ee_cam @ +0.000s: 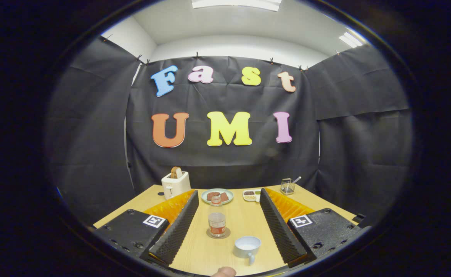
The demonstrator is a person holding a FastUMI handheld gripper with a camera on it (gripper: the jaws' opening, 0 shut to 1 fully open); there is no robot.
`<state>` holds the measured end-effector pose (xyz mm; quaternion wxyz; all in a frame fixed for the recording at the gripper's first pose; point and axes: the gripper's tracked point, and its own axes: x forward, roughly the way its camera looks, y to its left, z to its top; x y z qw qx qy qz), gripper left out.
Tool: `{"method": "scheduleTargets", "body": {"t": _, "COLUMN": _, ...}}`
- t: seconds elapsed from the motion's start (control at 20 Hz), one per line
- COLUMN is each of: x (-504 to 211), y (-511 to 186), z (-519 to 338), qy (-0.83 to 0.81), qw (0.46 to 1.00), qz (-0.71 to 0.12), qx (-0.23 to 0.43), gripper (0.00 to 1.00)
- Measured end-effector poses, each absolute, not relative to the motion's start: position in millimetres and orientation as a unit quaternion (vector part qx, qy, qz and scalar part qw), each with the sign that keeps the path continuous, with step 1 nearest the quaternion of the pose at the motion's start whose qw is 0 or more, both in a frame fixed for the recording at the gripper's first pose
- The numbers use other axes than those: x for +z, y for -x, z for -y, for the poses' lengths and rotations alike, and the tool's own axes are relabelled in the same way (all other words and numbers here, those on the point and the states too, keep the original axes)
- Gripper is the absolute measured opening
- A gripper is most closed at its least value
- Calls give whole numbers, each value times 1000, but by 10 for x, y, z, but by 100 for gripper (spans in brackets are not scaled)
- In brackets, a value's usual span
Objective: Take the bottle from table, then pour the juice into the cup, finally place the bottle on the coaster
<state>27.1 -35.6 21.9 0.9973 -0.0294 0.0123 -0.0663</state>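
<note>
— What's sitting on the table (194, 250) right now? Count it off for me.

— One bottle (217, 217), one cup (247, 246), one coaster (218, 233). Farther back there's one toaster (175, 184) with a slice of bread poking out, one round plate (217, 196) holding something brown, one small divided tray (251, 195) and one little wire basket (287, 186).

— And the gripper (229, 225)?

— Its two fingers are standing wide apart, released, holding nothing. They're reaching forward along the wood, one on the left, one on the right, and the bottle and the cup are both sitting in the gap between them without touching either.

— Where exactly is the bottle standing?

— It's standing on the coaster, about midway between the fingers, a touch left of centre. The cup is resting nearer than it and slightly to the right, close beside it but apart.

— Which way is the bottle pointing?

— Straight up. Its long axis is running vertically, cap at the top, base flat on the coaster. Reddish juice is filling roughly the lower part.

— And the cup?

— Upright, mouth open upward, handle pointing toward the near side. A fingertip (223, 272) is showing at the near edge of the table.
</note>
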Motion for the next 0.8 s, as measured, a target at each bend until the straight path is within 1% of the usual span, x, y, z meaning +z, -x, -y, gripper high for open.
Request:
{"method": "scheduleTargets", "body": {"t": 0.25, "x": 150, "y": -1, "z": 383, "qy": 17, "qw": 998, "qz": -44, "qx": -45, "gripper": 100}}
{"method": "scheduleTargets", "body": {"t": 0.45, "x": 228, "y": 218, "z": 299, "qy": 8, "qw": 999, "qz": -38, "qx": -24, "gripper": 100}}
{"method": "scheduleTargets", "body": {"t": 0.6, "x": 54, "y": 455, "z": 354, "qy": 17, "qw": 998, "qz": -56, "qx": -35, "gripper": 100}}
{"method": "scheduleTargets", "body": {"t": 0.8, "x": 92, "y": 694, "z": 296, "qy": 36, "qw": 998, "qz": -47, "qx": -32, "gripper": 100}}
